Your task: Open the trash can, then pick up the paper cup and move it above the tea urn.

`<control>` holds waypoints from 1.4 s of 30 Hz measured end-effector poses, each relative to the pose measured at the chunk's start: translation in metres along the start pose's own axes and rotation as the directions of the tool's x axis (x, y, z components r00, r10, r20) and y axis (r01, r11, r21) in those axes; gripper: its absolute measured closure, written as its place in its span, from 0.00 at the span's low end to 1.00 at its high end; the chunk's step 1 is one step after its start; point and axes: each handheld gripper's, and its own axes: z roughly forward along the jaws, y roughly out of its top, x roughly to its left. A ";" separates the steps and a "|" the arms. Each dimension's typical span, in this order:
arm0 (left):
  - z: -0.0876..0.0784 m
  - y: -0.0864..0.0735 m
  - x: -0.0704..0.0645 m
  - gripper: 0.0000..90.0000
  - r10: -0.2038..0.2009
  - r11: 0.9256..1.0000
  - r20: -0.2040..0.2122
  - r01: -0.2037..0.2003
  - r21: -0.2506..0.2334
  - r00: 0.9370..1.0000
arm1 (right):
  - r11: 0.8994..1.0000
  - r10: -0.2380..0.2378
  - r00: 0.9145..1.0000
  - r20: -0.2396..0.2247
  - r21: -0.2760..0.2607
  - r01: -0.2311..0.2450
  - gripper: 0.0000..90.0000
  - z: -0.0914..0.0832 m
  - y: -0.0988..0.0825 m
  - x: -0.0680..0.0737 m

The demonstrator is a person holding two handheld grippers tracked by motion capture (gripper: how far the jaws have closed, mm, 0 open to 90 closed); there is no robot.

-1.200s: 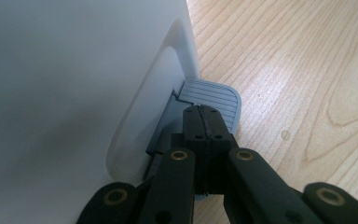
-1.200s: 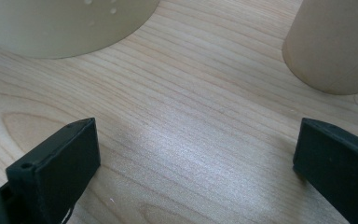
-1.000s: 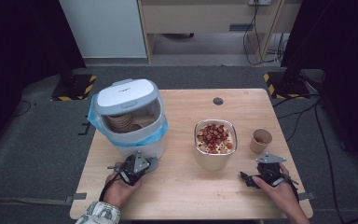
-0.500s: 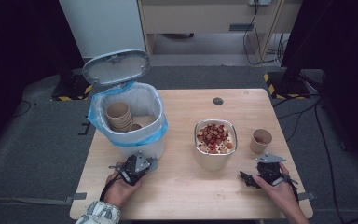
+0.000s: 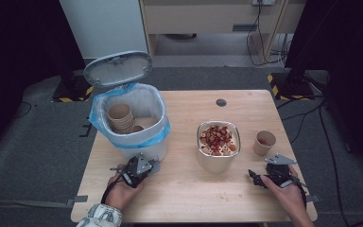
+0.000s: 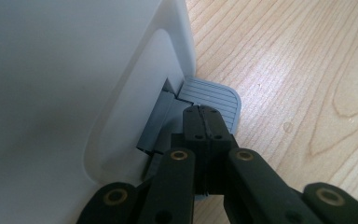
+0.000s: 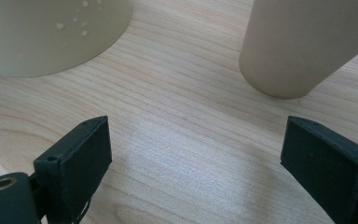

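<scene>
Fingertips (image 6: pixel 204 122) of the left gripper (image 6: pixel 205 128) are pressed flat together with nothing between them, and they bear down on the grey ribbed pedal (image 6: pixel 216 99) at the foot of the white bin (image 5: pixel 139 137). Its lid (image 5: pixel 118 68) stands raised, tilted back over a blue liner and a stack of paper cups (image 5: pixel 121 117). By contrast, the right gripper (image 7: pixel 193 158) is held wide and empty above bare wood, its jaws having just been closing; the paper cup (image 7: pixel 303 44) lies ahead of it, apart from both pads. Between the two grippers on the table (image 5: pixel 184 198) stands a bowl (image 5: pixel 218 144) of reddish pieces, probably dried fruit.
</scene>
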 end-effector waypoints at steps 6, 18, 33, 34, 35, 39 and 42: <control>0.000 0.000 0.000 1.00 -0.002 1.000 0.001 0.002 -0.001 1.000 | 0.999 0.040 0.998 0.044 -0.032 -0.039 0.10 -0.004 0.002 -0.006; 0.000 0.000 0.000 1.00 -0.002 1.000 0.002 0.002 -0.002 1.000 | 0.989 0.112 0.987 0.114 -0.105 -0.100 0.09 -0.008 0.008 -0.024; 0.000 0.000 0.001 1.00 -0.004 1.000 0.004 0.004 -0.005 1.000 | 0.979 0.146 0.984 0.100 -0.160 -0.129 0.08 -0.010 0.035 -0.037; 0.000 -0.001 0.001 1.00 -0.003 1.000 0.004 0.003 -0.005 1.000 | 0.977 0.146 0.985 0.094 -0.168 -0.128 0.08 -0.009 0.039 -0.038; 0.000 -0.001 0.001 1.00 -0.003 1.000 0.004 0.003 -0.005 1.000 | 0.977 0.146 0.985 0.094 -0.168 -0.128 0.08 -0.009 0.039 -0.038; 0.000 0.000 0.000 1.00 -0.001 1.000 0.002 0.001 -0.004 1.000 | 0.978 0.134 0.987 0.086 -0.170 -0.118 0.05 -0.003 0.046 -0.039; 0.000 -0.001 0.000 1.00 0.000 1.000 0.003 0.000 -0.005 1.000 | 0.972 0.143 0.987 0.076 -0.196 -0.125 0.06 0.003 0.046 -0.039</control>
